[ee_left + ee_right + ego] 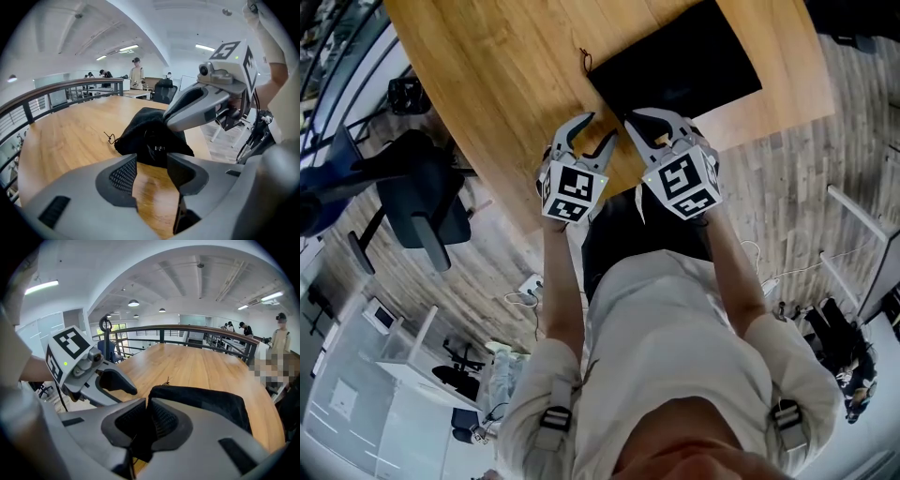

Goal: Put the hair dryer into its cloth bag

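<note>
Along the near edge of the light wooden counter [506,84] we log the black drawstring cloth bag [684,61], lying lengthwise. Right gripper [639,127] fingers pinch its hem. Left gripper [598,133], fingers spread and empty, faces its mouth. The hair dryer is apparently inside, though not clearly seen.

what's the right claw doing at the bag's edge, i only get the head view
observer: The right gripper view shows the right claw pinched on the near edge of the cloth bag.
operator: anything in the left claw
observer: No, the left claw is open; only bare table shows between its jaws.
operator: is the dryer inside
observer: The left gripper view looks into the bag's mouth: a dark thing with a glint sits there, but I can't tell what it is.
</note>
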The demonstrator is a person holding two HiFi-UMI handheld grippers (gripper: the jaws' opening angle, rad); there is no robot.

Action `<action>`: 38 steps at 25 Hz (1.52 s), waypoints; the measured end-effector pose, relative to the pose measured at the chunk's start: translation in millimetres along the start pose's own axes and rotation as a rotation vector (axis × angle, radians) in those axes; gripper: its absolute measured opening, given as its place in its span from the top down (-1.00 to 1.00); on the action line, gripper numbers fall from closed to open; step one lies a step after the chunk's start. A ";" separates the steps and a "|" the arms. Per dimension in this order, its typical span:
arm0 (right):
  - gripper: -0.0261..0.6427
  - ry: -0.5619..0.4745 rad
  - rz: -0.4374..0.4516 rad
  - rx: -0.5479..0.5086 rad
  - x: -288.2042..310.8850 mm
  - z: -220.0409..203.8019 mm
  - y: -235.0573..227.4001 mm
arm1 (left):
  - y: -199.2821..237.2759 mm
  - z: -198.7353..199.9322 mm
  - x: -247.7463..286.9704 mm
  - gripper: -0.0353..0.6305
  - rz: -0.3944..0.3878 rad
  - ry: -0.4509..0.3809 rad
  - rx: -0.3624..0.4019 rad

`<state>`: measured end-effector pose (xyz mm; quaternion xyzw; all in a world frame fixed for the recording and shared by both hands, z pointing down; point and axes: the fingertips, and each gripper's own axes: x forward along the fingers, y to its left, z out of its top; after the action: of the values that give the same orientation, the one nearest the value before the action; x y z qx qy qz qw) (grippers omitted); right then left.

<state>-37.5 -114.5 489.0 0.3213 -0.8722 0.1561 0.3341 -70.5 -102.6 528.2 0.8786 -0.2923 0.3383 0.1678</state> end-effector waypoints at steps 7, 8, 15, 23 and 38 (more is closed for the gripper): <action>0.63 -0.033 -0.005 -0.015 -21.1 13.7 9.3 | 0.1 27.4 -43.1 0.27 0.040 -0.092 -0.020; 0.63 -0.049 -0.010 -0.010 -25.6 17.6 9.0 | -0.7 32.6 -47.9 0.30 0.041 -0.108 -0.013; 0.79 -0.164 -0.071 -0.013 -72.1 48.5 2.0 | -1.6 80.8 -89.3 0.71 0.075 -0.268 0.015; 0.86 -0.210 -0.088 0.021 -96.8 54.2 5.8 | -5.5 92.7 -114.7 0.84 0.078 -0.330 0.013; 0.86 -0.193 -0.087 0.029 -105.4 46.6 9.5 | -17.9 83.3 -113.9 0.84 0.099 -0.288 0.020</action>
<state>-6.2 -82.0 382.5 0.3772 -0.8833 0.1224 0.2502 -86.3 -84.2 388.0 0.9042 -0.3531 0.2194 0.0984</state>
